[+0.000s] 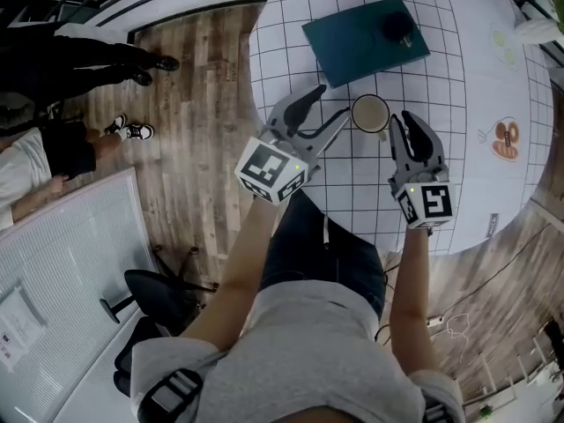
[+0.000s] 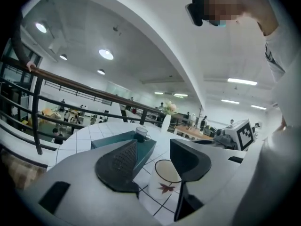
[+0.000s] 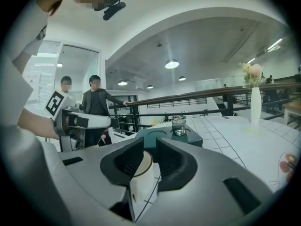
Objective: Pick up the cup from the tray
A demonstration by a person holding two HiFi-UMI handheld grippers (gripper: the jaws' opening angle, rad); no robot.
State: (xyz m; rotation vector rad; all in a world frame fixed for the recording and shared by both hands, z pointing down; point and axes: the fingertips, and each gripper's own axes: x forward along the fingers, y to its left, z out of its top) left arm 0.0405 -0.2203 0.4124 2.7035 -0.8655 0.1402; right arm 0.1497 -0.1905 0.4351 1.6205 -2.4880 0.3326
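**Pickup all but done**

Head view: shows white cup [image 1: 370, 113] over the gridded counter [image 1: 476, 69], apart from the teal tray [image 1: 352, 38]. Left gripper view: finds left gripper [image 2: 153, 146] with jaws spread, gripping nothing. Right gripper view: finds right gripper [image 3: 149, 149] with jaws pinching white cup; seems lifted, leaves only holding.

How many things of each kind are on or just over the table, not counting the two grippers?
tray: 1
glass: 1
mug: 1
vase: 1
Total: 4
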